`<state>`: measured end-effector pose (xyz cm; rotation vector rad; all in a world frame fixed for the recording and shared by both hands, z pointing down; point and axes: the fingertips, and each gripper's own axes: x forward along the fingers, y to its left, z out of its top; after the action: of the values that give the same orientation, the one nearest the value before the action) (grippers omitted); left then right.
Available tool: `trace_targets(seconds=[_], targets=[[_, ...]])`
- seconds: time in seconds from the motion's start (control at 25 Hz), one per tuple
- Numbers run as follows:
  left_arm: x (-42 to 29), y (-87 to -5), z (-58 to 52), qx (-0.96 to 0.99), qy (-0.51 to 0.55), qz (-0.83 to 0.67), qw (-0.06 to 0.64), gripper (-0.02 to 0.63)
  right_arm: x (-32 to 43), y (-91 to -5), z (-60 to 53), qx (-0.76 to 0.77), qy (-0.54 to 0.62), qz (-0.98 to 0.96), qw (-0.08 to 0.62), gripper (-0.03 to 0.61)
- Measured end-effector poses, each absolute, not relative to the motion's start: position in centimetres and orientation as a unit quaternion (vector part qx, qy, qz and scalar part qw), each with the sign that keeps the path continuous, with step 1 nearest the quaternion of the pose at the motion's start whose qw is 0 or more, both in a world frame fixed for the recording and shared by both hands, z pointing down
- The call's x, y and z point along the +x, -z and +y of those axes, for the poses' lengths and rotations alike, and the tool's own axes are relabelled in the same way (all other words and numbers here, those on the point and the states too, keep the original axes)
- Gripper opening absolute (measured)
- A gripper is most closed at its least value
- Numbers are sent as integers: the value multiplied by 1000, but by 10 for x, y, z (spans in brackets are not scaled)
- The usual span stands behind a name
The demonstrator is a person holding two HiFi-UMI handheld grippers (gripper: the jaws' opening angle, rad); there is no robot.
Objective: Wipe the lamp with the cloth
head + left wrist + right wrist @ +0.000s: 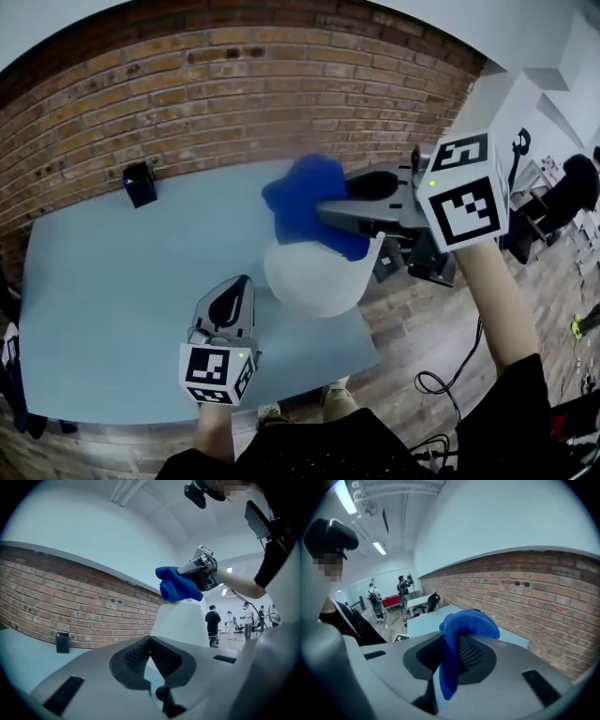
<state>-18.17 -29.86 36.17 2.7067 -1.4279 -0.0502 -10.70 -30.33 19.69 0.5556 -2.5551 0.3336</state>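
A white lamp shade [314, 279] stands near the front right edge of the pale blue table [112, 281]. A blue cloth [302, 199] rests against the shade's top, pinched in my right gripper [325, 215], which reaches in from the right. In the right gripper view the cloth [465, 625] bunches over the shut jaws of the right gripper [457, 645] and hides the lamp. My left gripper [236, 289] hovers just left of the shade, jaws together and empty. In the left gripper view, the left gripper [151, 641] points up at the shade [185, 620], with the cloth [178, 587] at its top.
A small black box [140, 185] stands at the table's far left, by the brick wall [234, 84]. The table's front edge runs just below the lamp. Black chairs and desks [562, 192] stand to the right, a cable [436, 382] lies on the floor, and people [213, 620] stand far back.
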Motion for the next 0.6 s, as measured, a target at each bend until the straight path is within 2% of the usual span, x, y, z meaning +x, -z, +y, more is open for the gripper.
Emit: trace_targets(seconds=[0.24, 0.6], targets=[[-175, -368, -285, 897, 12, -440, 38, 8, -102, -246, -266, 337, -81, -903, 255, 61], [-188, -370, -252, 900, -2, -433, 39, 8, -95, -318, -239, 377, -115, -902, 176, 61]])
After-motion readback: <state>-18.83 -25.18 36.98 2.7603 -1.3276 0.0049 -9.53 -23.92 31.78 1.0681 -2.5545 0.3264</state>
